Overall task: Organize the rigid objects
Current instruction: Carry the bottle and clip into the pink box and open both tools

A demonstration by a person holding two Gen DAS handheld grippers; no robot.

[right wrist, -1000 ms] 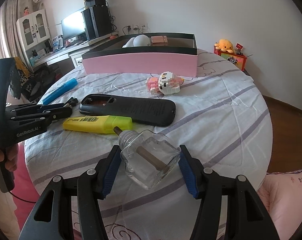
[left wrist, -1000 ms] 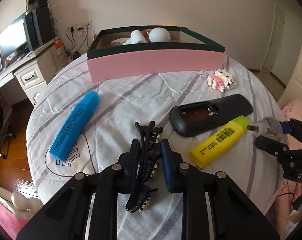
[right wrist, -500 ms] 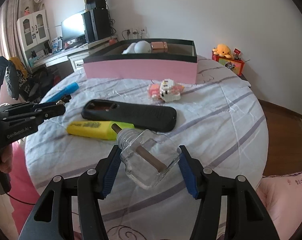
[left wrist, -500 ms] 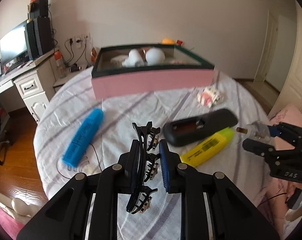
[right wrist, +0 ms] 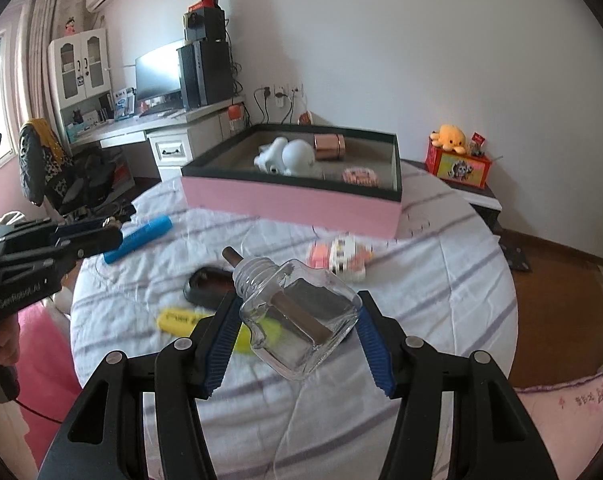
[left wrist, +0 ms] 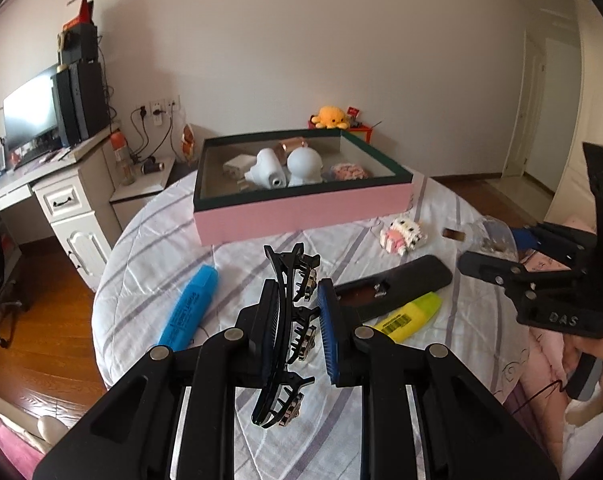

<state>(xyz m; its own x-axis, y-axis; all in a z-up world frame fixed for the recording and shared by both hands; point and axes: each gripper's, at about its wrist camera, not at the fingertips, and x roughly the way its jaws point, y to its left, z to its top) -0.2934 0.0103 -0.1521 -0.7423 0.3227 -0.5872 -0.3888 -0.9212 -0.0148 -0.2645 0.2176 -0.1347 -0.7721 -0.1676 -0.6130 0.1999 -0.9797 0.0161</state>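
My left jaws (left wrist: 299, 322) pinch a black hair claw (left wrist: 289, 332) and my right jaws (right wrist: 295, 330) a smooth glass bottle (right wrist: 299, 318), which could slip out short of the pink box (right wrist: 293, 200).

Round table (left wrist: 149, 240) was covered with a white quilted cloth with purple stripes. A pink box with a dark rim (left wrist: 301, 216) sat at the far side; nearer lay a blue highlighter (left wrist: 189, 308), a black remote (left wrist: 397, 286) with its battery bay open, and a yellow highlighter (left wrist: 409, 316) just beside the remote. A small pink-and-white block figure (left wrist: 403, 234) lay near the box.
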